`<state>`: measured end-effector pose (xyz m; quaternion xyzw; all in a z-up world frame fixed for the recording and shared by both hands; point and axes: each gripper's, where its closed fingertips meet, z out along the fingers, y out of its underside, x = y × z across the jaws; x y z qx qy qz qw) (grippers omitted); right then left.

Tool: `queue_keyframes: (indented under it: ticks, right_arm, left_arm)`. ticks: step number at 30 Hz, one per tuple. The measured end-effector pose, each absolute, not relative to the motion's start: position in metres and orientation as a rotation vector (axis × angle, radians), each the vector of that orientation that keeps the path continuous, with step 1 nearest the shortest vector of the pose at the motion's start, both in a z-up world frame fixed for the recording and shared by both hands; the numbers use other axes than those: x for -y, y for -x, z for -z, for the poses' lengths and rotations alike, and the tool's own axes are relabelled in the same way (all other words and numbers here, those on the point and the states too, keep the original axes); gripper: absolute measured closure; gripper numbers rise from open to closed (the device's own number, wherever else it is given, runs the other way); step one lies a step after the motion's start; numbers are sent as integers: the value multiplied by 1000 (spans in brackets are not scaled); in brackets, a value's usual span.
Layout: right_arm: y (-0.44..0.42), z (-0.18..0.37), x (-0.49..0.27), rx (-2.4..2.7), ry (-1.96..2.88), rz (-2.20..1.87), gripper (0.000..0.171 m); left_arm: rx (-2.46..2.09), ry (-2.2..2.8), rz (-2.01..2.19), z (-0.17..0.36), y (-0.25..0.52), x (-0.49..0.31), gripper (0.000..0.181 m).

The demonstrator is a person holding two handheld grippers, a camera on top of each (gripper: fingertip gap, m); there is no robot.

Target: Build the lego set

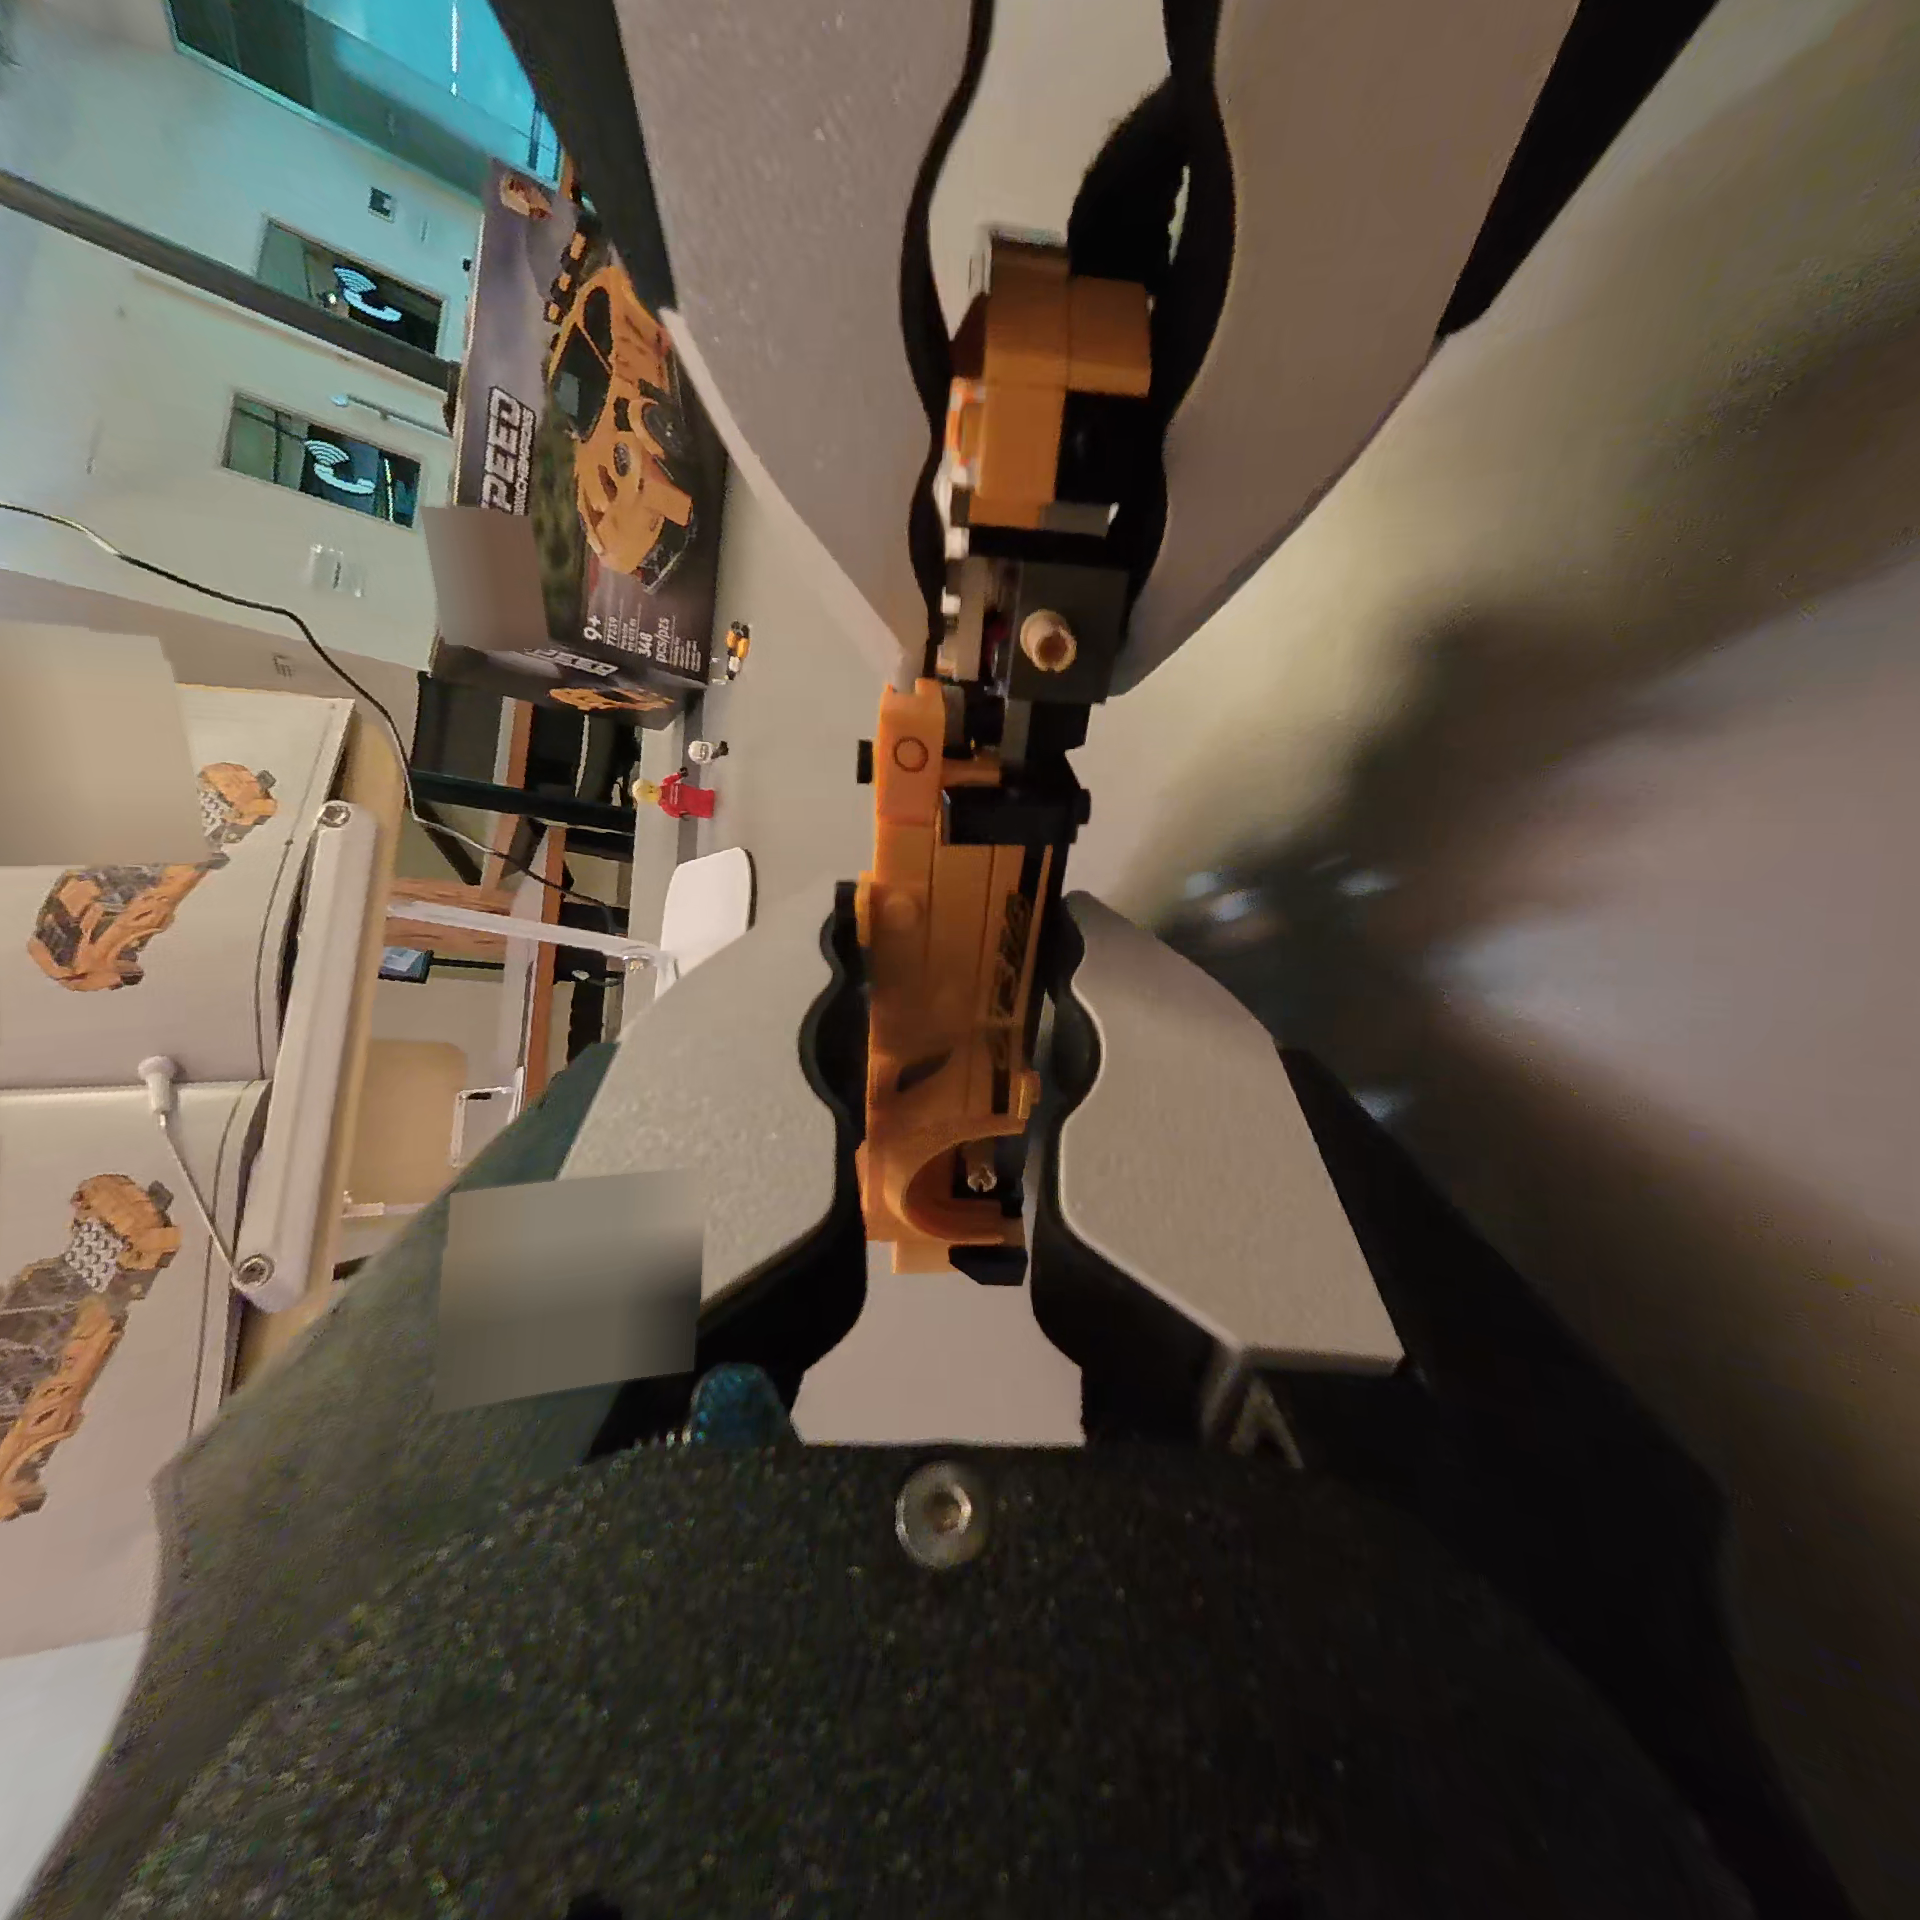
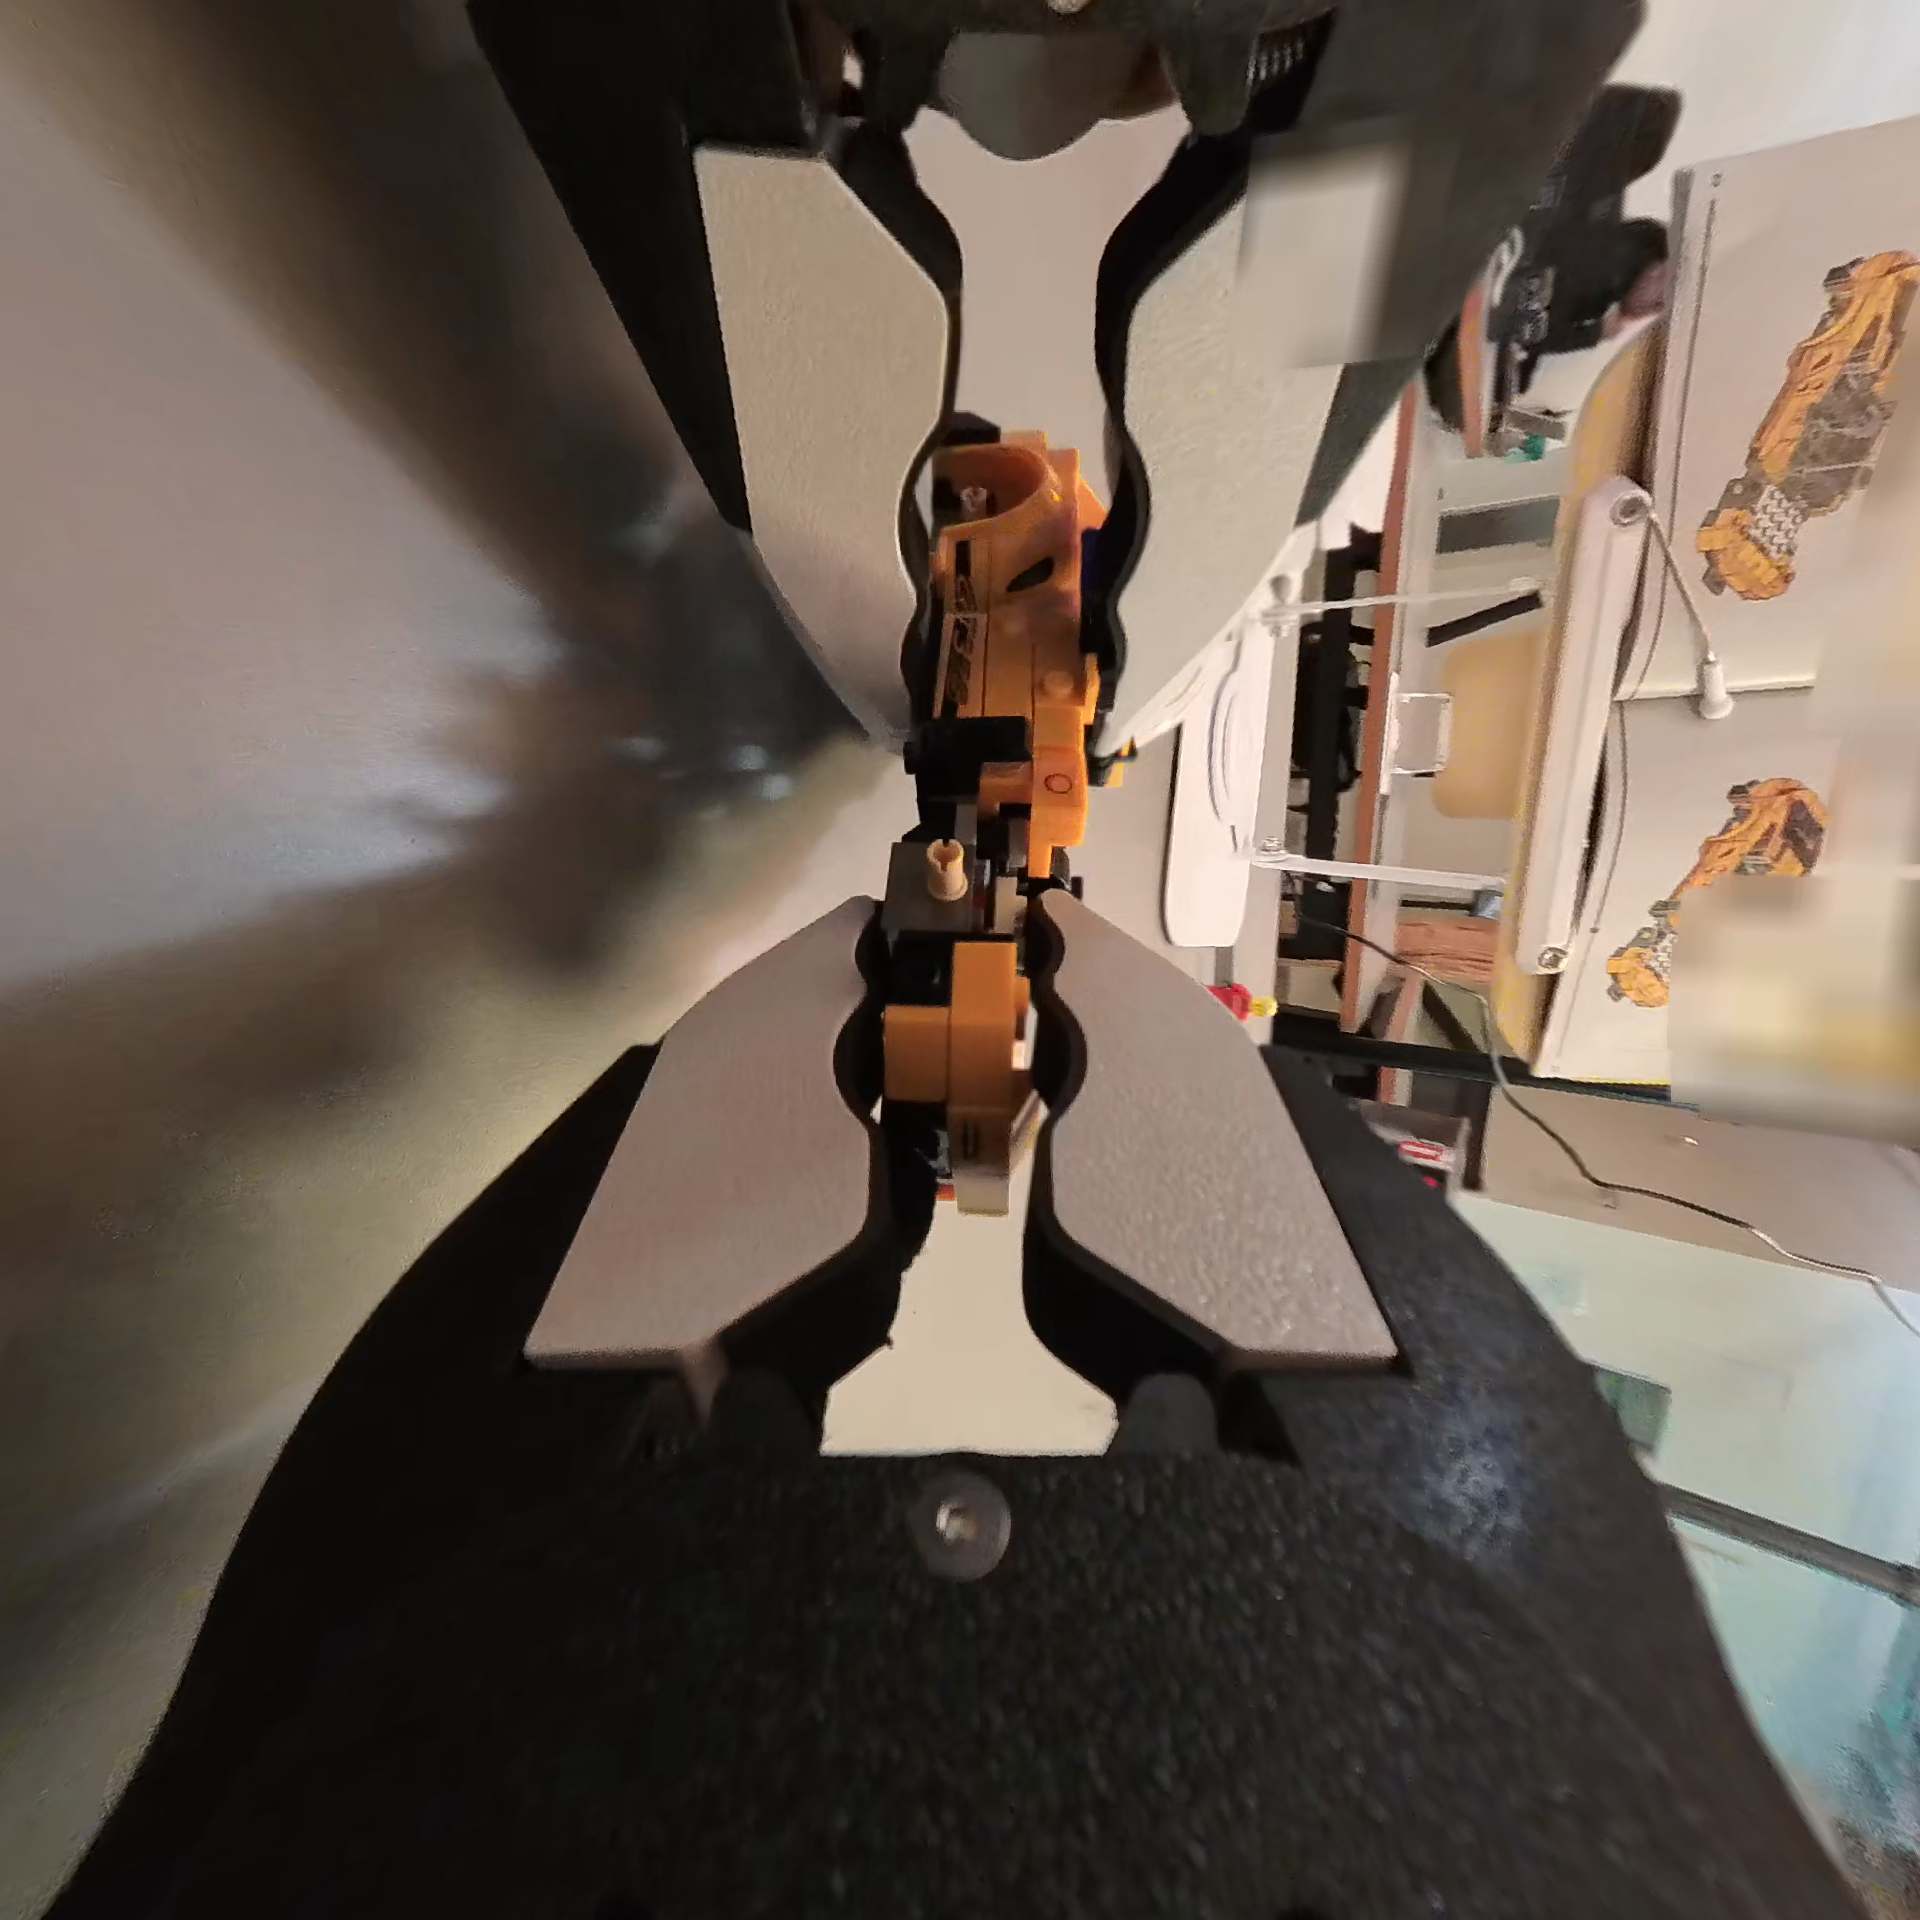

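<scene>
A part-built orange and black lego car (image 1: 914,790) is held in the air between both grippers, end to end. My left gripper (image 1: 951,935) is shut on the end with the orange wheel arch (image 1: 951,1164). My right gripper (image 2: 956,925) is shut on the opposite end, an orange block (image 2: 951,1039). Each gripper also shows in the other's view, coming from the top: the right one (image 1: 1023,634) and the left one (image 2: 1003,727). A tan pin (image 1: 1049,646) sticks out of a black block at the car's middle; it also shows in the right wrist view (image 2: 948,857).
The lego box (image 1: 592,436) stands on the grey table, with a red minifigure (image 1: 681,798) and small loose pieces (image 1: 738,649) beside it. An open instruction booklet (image 1: 104,935) sits on a stand and also shows in the right wrist view (image 2: 1766,416). A white chair (image 1: 707,894) stands behind.
</scene>
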<state>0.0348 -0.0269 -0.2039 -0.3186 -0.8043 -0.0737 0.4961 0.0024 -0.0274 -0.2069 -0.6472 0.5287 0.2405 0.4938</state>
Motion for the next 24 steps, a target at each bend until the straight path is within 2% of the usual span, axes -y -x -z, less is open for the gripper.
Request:
queue_keyframes:
  ticks: [15,24]
  right_arm:
    - [-26,179,37,1919,592,0,143]
    - [-37,181,21,1930,672,-242,118]
  left_arm:
    - [-1200,1589,-460,197,3,32,151]
    - [-1156,1601,-384,194,8,33,151]
